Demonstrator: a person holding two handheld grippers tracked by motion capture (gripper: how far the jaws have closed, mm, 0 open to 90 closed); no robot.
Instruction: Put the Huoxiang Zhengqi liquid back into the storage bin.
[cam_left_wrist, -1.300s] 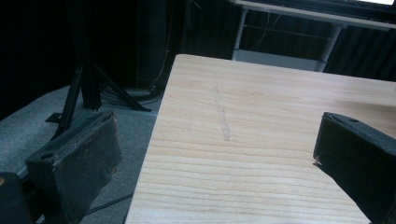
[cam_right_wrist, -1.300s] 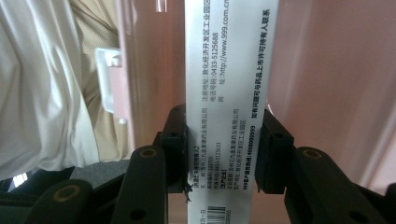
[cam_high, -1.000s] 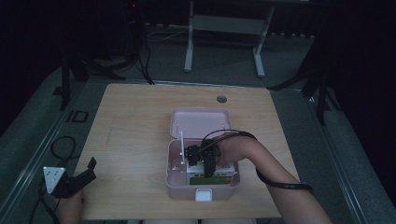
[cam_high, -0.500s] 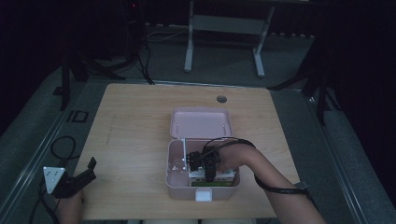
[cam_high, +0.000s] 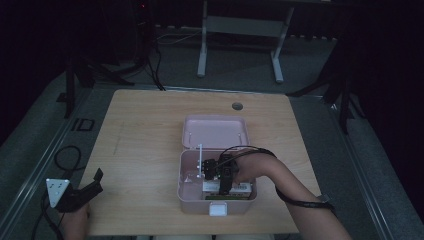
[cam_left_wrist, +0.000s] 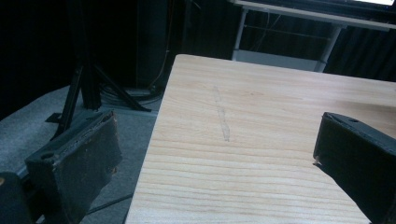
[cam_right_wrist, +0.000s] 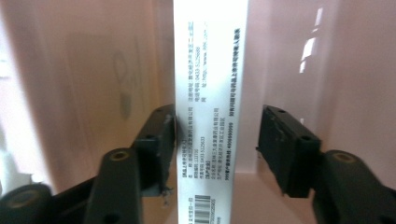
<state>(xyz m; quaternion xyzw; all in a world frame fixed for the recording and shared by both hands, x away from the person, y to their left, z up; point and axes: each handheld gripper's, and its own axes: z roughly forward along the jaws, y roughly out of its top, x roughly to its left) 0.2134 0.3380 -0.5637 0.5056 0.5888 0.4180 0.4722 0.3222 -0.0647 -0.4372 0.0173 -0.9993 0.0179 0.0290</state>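
An open pink box (cam_high: 182, 186) stands mid-table, its lid (cam_high: 215, 131) folded back on the far side. A white printed carton (cam_high: 241, 189) lies inside by the front wall. My right gripper (cam_high: 224, 186) reaches down into the box. In the right gripper view the carton (cam_right_wrist: 210, 84) stands between the jaws of this gripper (cam_right_wrist: 217, 128). The left jaw touches it and the right jaw stays a small gap away, so the gripper is open. My left gripper (cam_high: 96, 181) rests open at the table's front left edge, with bare wood between its jaws (cam_left_wrist: 215, 140).
A thin white upright piece (cam_high: 199, 160) stands in the box's left half. A white latch (cam_high: 218, 209) sits on the box front. The tabletop has a round hole (cam_high: 237, 106) at the back. Dark stands and cables surround the table on the floor.
The right hand has moved toward the box's front wall and lower into the box. The left gripper has stayed put.
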